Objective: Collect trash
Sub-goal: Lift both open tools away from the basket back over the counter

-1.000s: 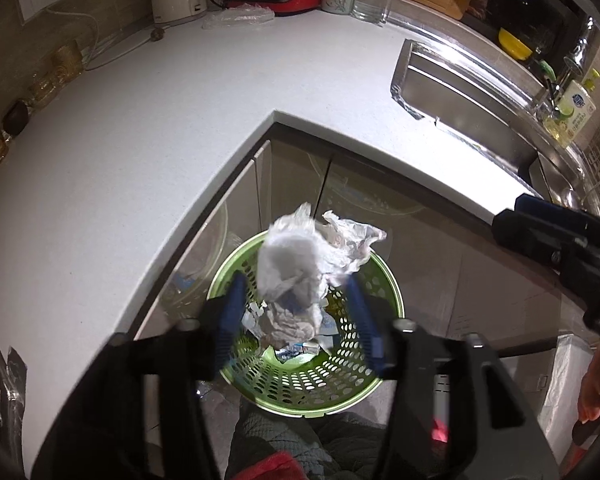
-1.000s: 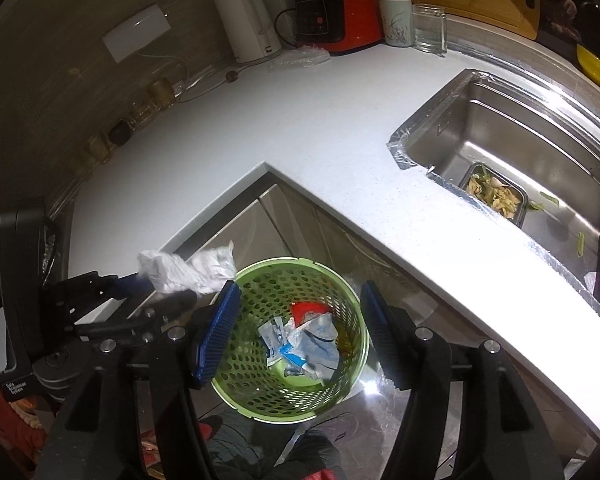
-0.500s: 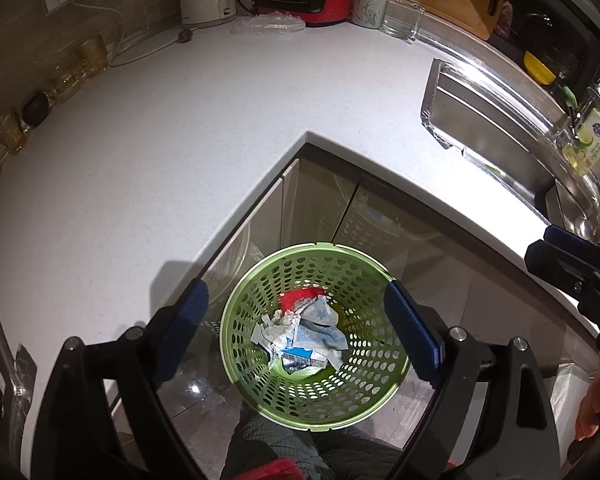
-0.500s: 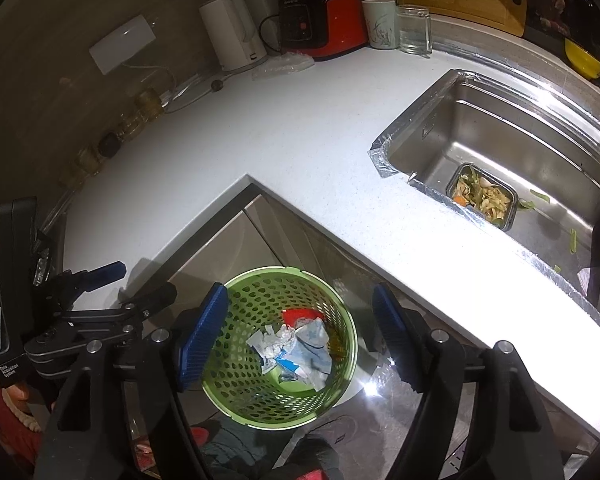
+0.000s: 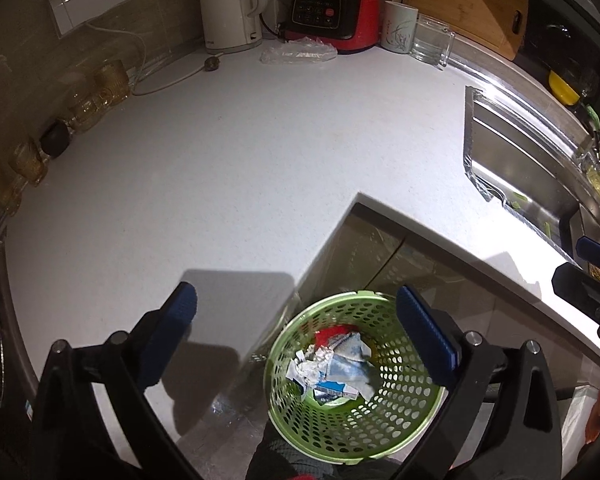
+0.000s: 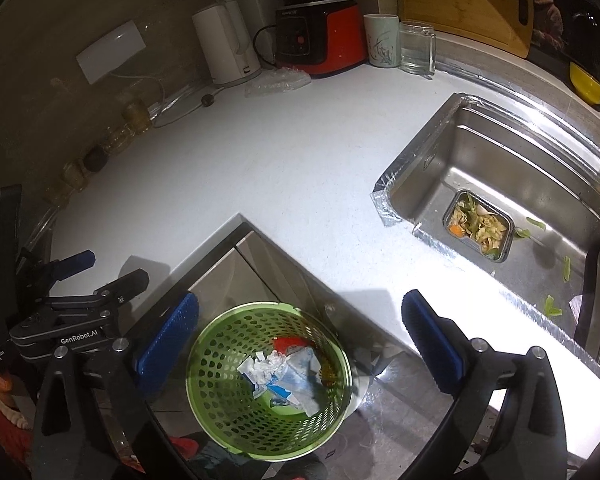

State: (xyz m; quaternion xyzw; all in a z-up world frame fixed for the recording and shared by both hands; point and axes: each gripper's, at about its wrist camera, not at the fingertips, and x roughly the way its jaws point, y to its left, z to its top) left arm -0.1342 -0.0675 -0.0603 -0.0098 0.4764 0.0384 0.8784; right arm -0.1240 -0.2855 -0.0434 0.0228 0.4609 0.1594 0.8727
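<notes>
Spreading across both views, the white worktop (image 5: 228,168) bends in an L around an inner corner, with grey cabinet doors (image 6: 236,276) below its front edge. Sunk into the worktop's right arm is the steel sink (image 6: 512,168); a small rectangular tray of food scraps (image 6: 478,230) lies on its floor, and a few green scraps lie loose beside the tray. Leaning against the wall at the back right is a wooden cutting board (image 6: 464,0).

On the floor just in front of the inner corner stands the green perforated basket (image 5: 404,432). Inside it, at the bottom, lies the trash (image 5: 332,368): crumpled white tissue, blue-and-white wrappers and a red piece.

Along the back edge stand a white kettle (image 5: 230,4), a red and black appliance (image 5: 334,12), a pale mug (image 5: 398,26) and a clear glass mug (image 6: 416,48). A crumpled clear plastic bag (image 5: 298,52) lies on the worktop just in front of the red appliance. Amber glasses (image 5: 100,92) line the left edge by the wall.

The left gripper (image 5: 296,336) hangs above the front edge near the basket, its blue-padded jaws spread wide and holding nothing. The right gripper (image 6: 300,338) is likewise spread wide and empty, framing the basket from above.
</notes>
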